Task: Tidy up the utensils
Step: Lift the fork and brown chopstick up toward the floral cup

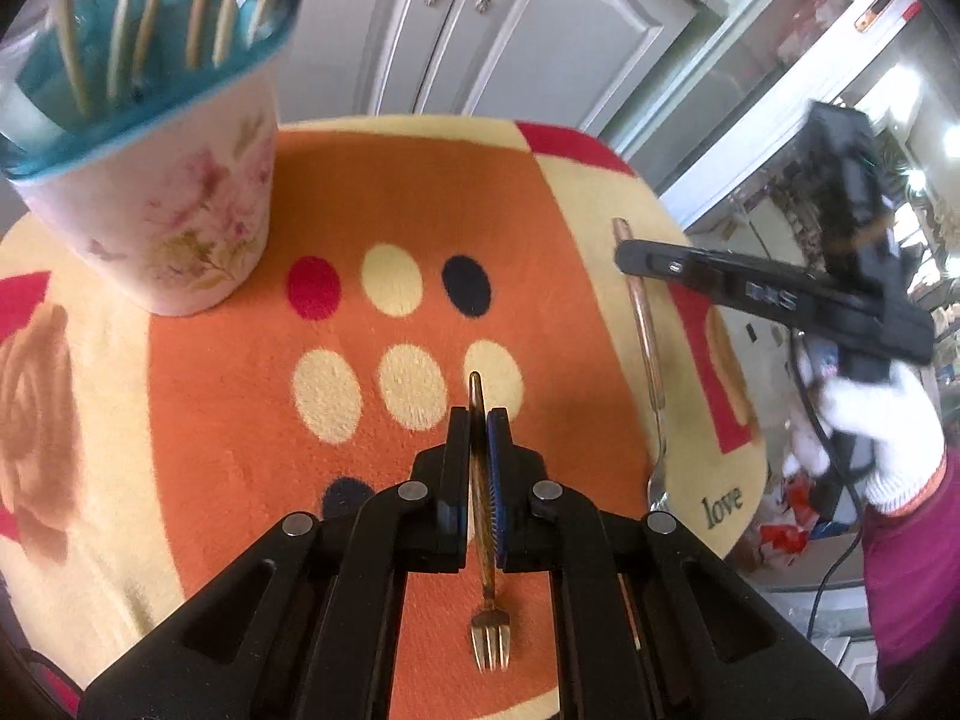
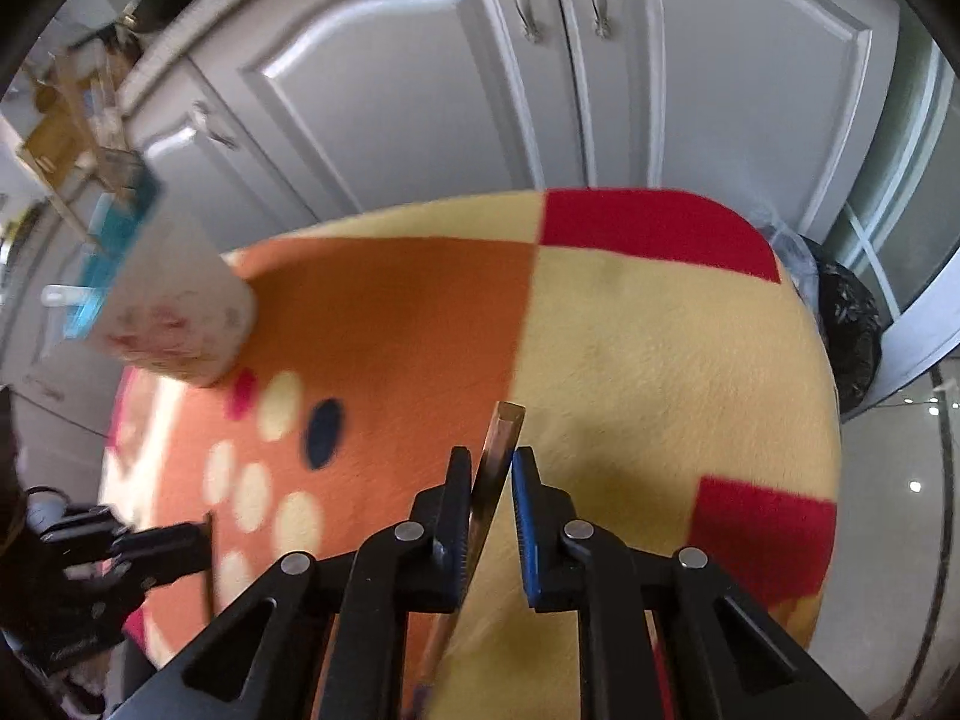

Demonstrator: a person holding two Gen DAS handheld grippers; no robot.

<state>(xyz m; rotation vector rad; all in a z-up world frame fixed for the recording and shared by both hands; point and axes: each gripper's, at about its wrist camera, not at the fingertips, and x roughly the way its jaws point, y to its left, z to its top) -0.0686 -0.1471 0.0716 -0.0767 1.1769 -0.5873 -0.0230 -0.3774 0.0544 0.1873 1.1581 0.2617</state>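
My left gripper (image 1: pixel 478 420) is shut on a small gold fork (image 1: pixel 489 642), pinching its handle with the tines hanging back toward the camera, above the orange part of the table. The pink floral utensil holder (image 1: pixel 180 210) with a teal rim and several chopsticks stands at the far left. At the right a copper-handled spoon (image 1: pixel 648 348) lies on the cloth, with my right gripper (image 1: pixel 624 258) on its handle end. In the right wrist view the spoon handle (image 2: pixel 501 438) slants between the pads of the right gripper (image 2: pixel 491 456), against the left pad and at the right pad's tip.
A round table wears a fleecy orange, yellow and red cloth (image 1: pixel 420 180) with dots. Grey cabinet doors (image 2: pixel 420 90) stand close behind it. A white-gloved hand (image 1: pixel 882 438) carries the right gripper. A black bin bag (image 2: pixel 852 324) sits off the table's right edge.
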